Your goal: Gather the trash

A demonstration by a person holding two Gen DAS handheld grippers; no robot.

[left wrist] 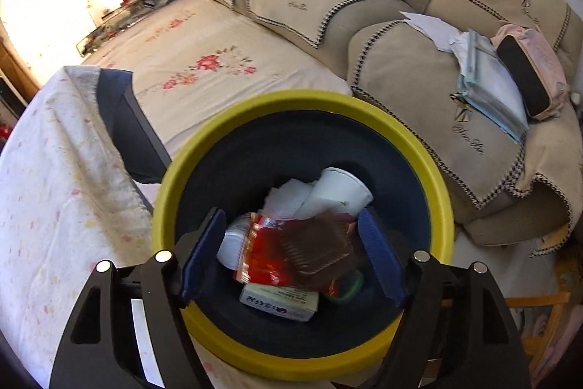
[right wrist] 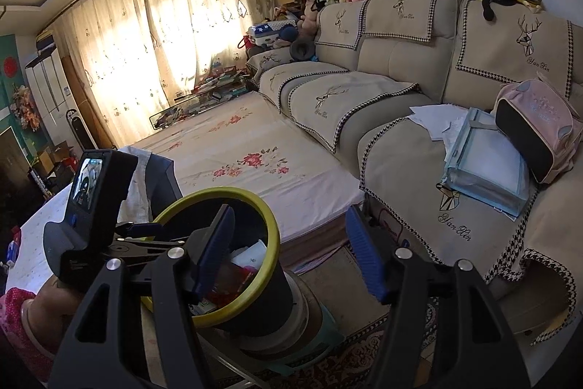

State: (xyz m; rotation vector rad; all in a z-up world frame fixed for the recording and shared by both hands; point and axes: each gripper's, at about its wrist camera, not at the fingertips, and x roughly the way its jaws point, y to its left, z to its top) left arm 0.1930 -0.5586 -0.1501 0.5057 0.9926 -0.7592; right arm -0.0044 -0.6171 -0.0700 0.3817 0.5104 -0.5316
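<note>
From the left wrist, the left gripper [left wrist: 291,254] hangs with jaws spread directly over the yellow-rimmed bin [left wrist: 430,166], a blurred brown wrapper [left wrist: 319,252] loose between them above the cup, packets and box already inside; being light, it could drift and catch on the rim. From the right wrist, the right gripper [right wrist: 291,250] stands spread and empty beside the bin's rim, near enough that a careless swing might tip it.

— What is sitting in the frame? A dark round bin [left wrist: 430,199] with a yellow-green rim, standing upright beside the sofa.

— And inside? A white paper cup [left wrist: 342,192] is lying tilted, a red wrapper [left wrist: 262,250] crumpling beside a blurred brown piece [left wrist: 317,250], over a white carton [left wrist: 278,305].
</note>
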